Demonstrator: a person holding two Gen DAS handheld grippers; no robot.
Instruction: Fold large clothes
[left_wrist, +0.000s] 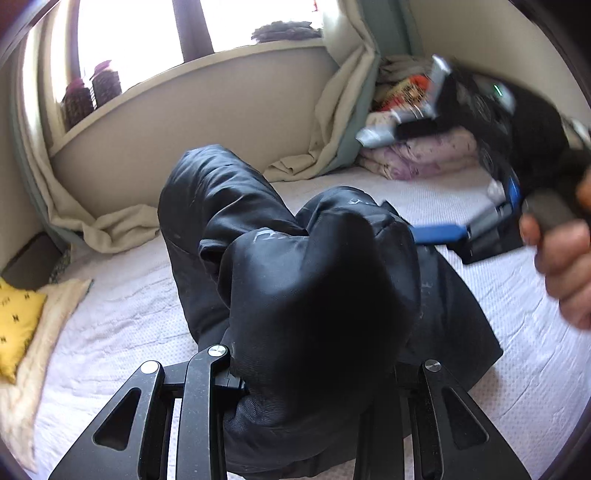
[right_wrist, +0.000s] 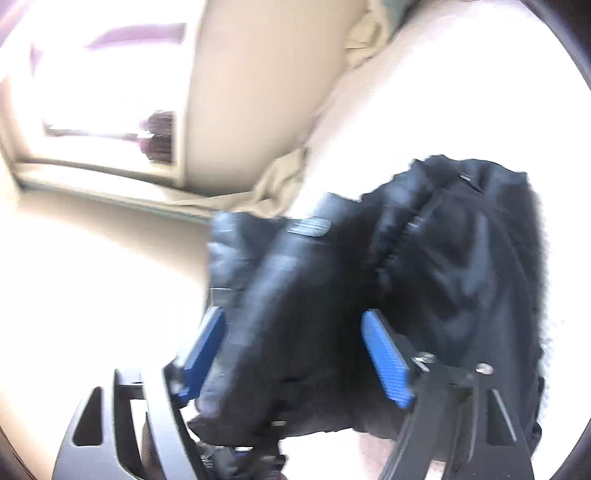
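Note:
A large black garment (left_wrist: 258, 229) lies crumpled on the white bed cover (left_wrist: 122, 317). A raised bunch of it drapes over my left gripper (left_wrist: 314, 350) and hides the fingertips; the gripper is shut on that bunch. My right gripper (left_wrist: 406, 184), held by a hand (left_wrist: 565, 273), hovers blurred at the right, one blue pad (left_wrist: 439, 234) beside the cloth's edge. In the right wrist view the right gripper (right_wrist: 293, 315) stands open. Its blue pads (right_wrist: 386, 358) sit wide apart, with the black garment (right_wrist: 424, 258) lying loose between and beyond them.
A yellow pillow (left_wrist: 18, 321) rests at the bed's left edge. Folded pale bedding (left_wrist: 424, 155) is stacked at the far right corner. Beige curtain cloth (left_wrist: 122, 225) pools along the wall, and jars (left_wrist: 92, 92) stand on the window sill.

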